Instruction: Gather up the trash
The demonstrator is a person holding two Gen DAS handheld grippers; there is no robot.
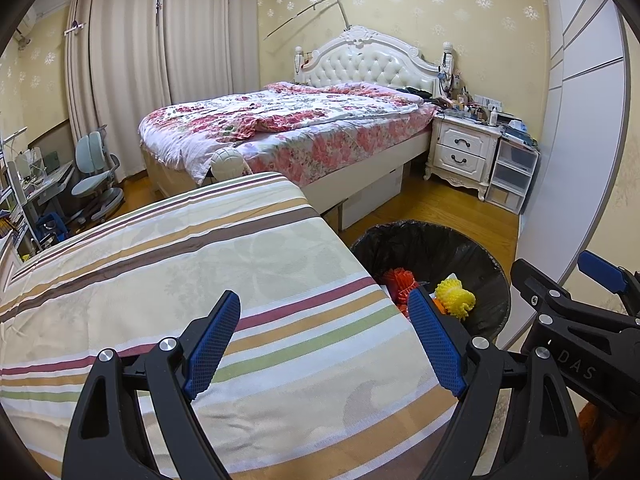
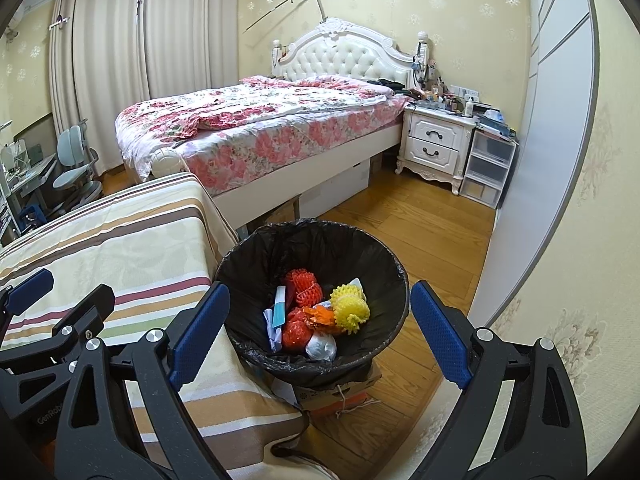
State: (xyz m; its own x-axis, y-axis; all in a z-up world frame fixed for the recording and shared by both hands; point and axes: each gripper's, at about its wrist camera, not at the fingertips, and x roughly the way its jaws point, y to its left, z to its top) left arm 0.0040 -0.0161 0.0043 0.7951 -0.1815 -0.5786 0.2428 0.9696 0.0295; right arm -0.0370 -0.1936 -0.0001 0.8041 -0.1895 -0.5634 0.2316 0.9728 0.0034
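Observation:
A bin with a black liner (image 2: pixel 372 252) stands on a cardboard box beside the striped table (image 2: pixel 132 248). Inside lie red foam fruit nets (image 2: pixel 304 286), a yellow foam net (image 2: pixel 350 306), an orange wrapper (image 2: pixel 320 316), a white crumpled piece (image 2: pixel 320 346) and a blue-white packet (image 2: pixel 278 312). My right gripper (image 2: pixel 320 300) is open and empty, hovering above the bin. My left gripper (image 1: pixel 324 304) is open and empty above the striped table (image 1: pixel 160 264) near its right edge. The bin (image 1: pixel 472 252) shows to its right, with the yellow net (image 1: pixel 454 298) inside.
A bed with a floral cover (image 2: pixel 260 120) stands behind the table. A white nightstand (image 2: pixel 434 142) and plastic drawers (image 2: pixel 486 168) stand at the right. A desk chair (image 2: pixel 74 164) is at the left. A white wardrobe (image 2: pixel 560 80) lines the right side.

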